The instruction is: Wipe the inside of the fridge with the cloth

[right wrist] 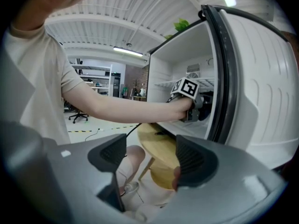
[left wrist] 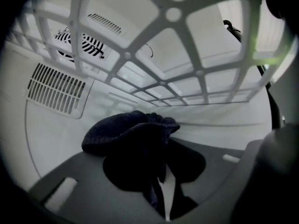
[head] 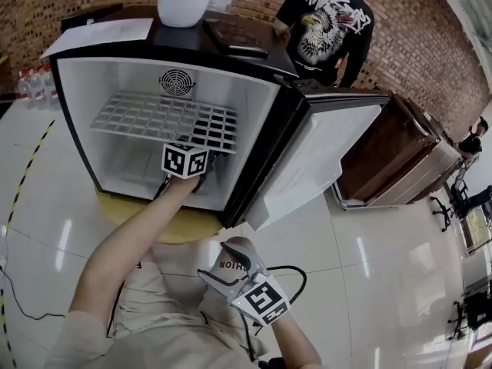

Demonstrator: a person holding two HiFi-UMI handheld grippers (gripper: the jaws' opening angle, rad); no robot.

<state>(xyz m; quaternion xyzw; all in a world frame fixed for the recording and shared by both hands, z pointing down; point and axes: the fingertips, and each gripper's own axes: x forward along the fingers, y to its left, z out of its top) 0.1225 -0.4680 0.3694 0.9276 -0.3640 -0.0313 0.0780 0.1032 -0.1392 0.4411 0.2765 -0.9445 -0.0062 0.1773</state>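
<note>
A: Dark cloth (left wrist: pixel 131 134), bunched into a wad, is pinched in your left gripper (left wrist: pixel 161 185). The jaws are clamped on its folds, and most of it is pushed out in front so that fabric, not plastic, meets the lining of the fridge (head: pixel 77 98).

B: You have it under the wire shelf (head: pixel 154 118), low in the cabinet, pointed toward the back wall where the slotted vent (left wrist: pixel 56 87) sits. I can't tell whether the wad actually touches the floor or the wall.

A: Your right gripper (right wrist: pixel 152 155) hangs outside, over your lap, with its jaws wide apart and nothing between them. I'd judge that's deliberate: the opening is narrow, and one arm inside leaves room to sweep.

B: The door (head: pixel 323 152) is swung fully open to your right. That lets your forearm go in straight over the round wooden table (head: pixel 181 225) the fridge sits on.

A: The job looks midway at best; the side walls and the shelf top probably need passes. Mind the shelf bars just above the gripper, because catching the cloth on them could tug it loose.
</note>
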